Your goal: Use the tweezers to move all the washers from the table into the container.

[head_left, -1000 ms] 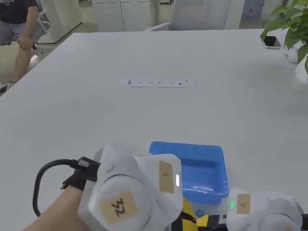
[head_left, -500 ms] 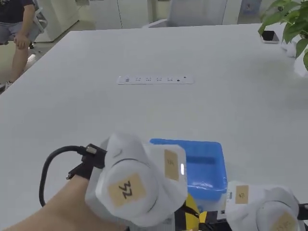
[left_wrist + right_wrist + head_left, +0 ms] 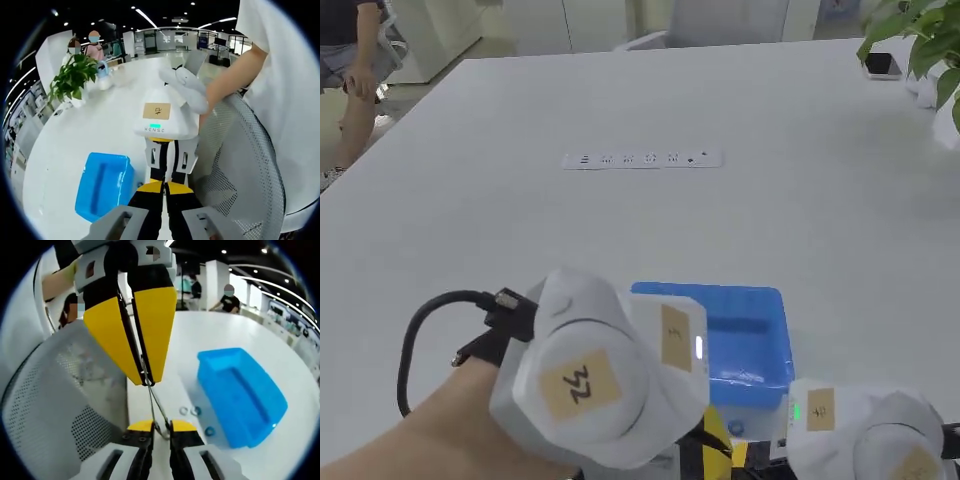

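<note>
Three washers point(image 3: 196, 410) lie beside the blue container point(image 3: 245, 395) on the table. Left hand-held gripper point(image 3: 146, 381) clamps the tweezers point(image 3: 155, 406) — right hand-held gripper point(image 3: 161, 426) flanks them, grip unclear.

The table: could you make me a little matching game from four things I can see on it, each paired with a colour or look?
Things:
1. container
2. washers
3. power strip
4. plant

Descriptions:
a. green and leafy
b. blue, open on top
c. white, long and flat
d. small rings lying loose beside the container

Pairs: 1-b, 2-d, 3-c, 4-a
</note>
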### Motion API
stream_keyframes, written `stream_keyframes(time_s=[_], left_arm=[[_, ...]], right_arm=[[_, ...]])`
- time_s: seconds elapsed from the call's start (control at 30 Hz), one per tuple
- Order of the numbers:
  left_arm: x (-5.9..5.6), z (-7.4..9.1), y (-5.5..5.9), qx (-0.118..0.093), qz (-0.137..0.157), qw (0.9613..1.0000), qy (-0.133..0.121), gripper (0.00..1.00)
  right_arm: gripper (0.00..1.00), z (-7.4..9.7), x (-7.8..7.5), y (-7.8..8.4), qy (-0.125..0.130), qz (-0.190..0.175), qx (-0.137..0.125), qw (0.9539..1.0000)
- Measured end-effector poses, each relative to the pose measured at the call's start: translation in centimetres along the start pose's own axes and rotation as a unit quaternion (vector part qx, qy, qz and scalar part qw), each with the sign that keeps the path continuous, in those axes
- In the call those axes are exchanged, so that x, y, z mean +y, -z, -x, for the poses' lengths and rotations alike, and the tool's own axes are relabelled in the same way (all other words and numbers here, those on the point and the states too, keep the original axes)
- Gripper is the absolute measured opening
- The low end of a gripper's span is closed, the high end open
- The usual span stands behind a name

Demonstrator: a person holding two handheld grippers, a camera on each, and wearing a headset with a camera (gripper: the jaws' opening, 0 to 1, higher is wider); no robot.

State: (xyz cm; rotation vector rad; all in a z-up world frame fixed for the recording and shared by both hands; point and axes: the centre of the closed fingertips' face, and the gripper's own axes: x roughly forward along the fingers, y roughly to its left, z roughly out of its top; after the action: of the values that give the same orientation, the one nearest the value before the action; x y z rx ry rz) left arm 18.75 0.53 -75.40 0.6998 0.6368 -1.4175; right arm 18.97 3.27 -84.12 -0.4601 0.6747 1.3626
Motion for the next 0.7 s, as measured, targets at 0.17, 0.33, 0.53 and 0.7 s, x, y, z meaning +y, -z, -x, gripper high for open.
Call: stream_keyframes(time_s=[0.17, 0.33, 0.53, 0.7], left_arm=[[-0.1, 0.2, -0.2, 0.003, -0.001, 1.0000, 0.000, 0.00], [-0.2, 0.0, 0.0, 0.004, -0.003, 1.0000, 0.003, 0.00], [-0.2, 0.1, 0.0, 0.004, -0.006, 1.0000, 0.001, 0.00], [-0.3, -0.2, 0.3, 0.005, -0.004, 1.0000, 0.006, 0.00]], right_arm=[[0.08, 0.2, 0.2, -0.3, -0.001, -0.003, -0.008, 1.0000], [0.08, -0.1, 0.4, 0.0, -0.003, 0.008, 0.002, 1.0000], [0.08, 0.1, 0.2, -0.2, 0.000, 0.007, -0.001, 1.0000], [0.07, -0.3, 0.2, 0.8, 0.003, 0.019, 0.022, 0.9996]])
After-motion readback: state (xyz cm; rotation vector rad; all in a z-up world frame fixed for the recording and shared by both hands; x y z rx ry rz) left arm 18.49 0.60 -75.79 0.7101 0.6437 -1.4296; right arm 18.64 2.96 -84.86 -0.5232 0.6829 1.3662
